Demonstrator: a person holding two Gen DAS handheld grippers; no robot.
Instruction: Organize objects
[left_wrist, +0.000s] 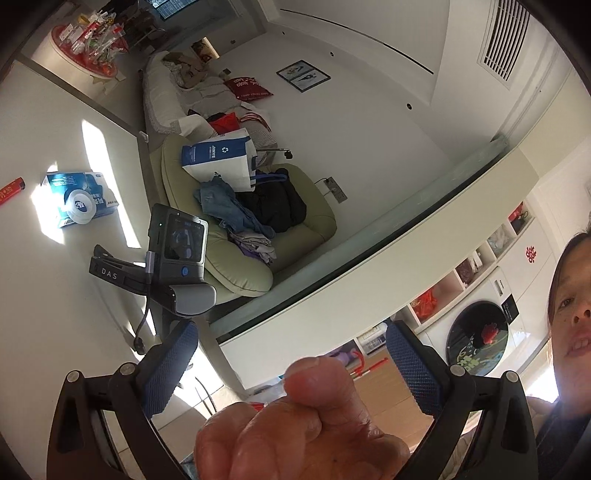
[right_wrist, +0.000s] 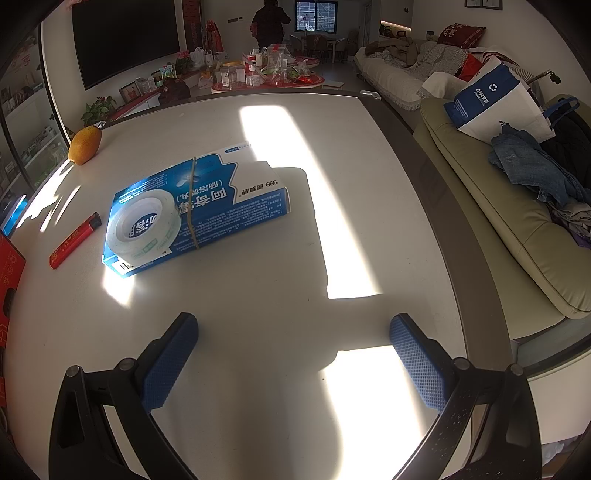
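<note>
Left gripper (left_wrist: 290, 363): tipped way over, so the room looked rotated in its camera. Fingers were spread wide with nothing between the blue pads (left_wrist: 168, 369).
Hand (left_wrist: 295, 421): a curled hand sat right up against the lens, low between the two fingers, not pinched by them.
Right gripper (right_wrist: 293, 360): hovered low over the white table (right_wrist: 258, 295), fingers wide apart and empty. In the left camera it showed as a dark body with a small screen (left_wrist: 181, 254).
Blue box (right_wrist: 207, 206): lay flat on the table, ahead and a bit left of the right gripper, well apart from the fingertips. A thin band ran across it.
Tape roll (right_wrist: 142, 225): clear tape sitting on top of the near-left end of the box. Same pair showed in the left camera too, box (left_wrist: 62, 201) with tape (left_wrist: 79, 206) on it.
Lighter (right_wrist: 75, 240): red, lay on the table just left of the box, not touching it.
Fruit (right_wrist: 85, 144): yellow-orange, at the far left edge of the table; couldn't tell what kind.
Red box (right_wrist: 9, 277): only a corner showed at the left edge.
Armchair (right_wrist: 498, 221): pale green, right beside the table, piled with clothes and a blue-and-white bag (right_wrist: 491, 103).
Person: someone in dark clothes (right_wrist: 267, 24) stood far back in the room.
</note>
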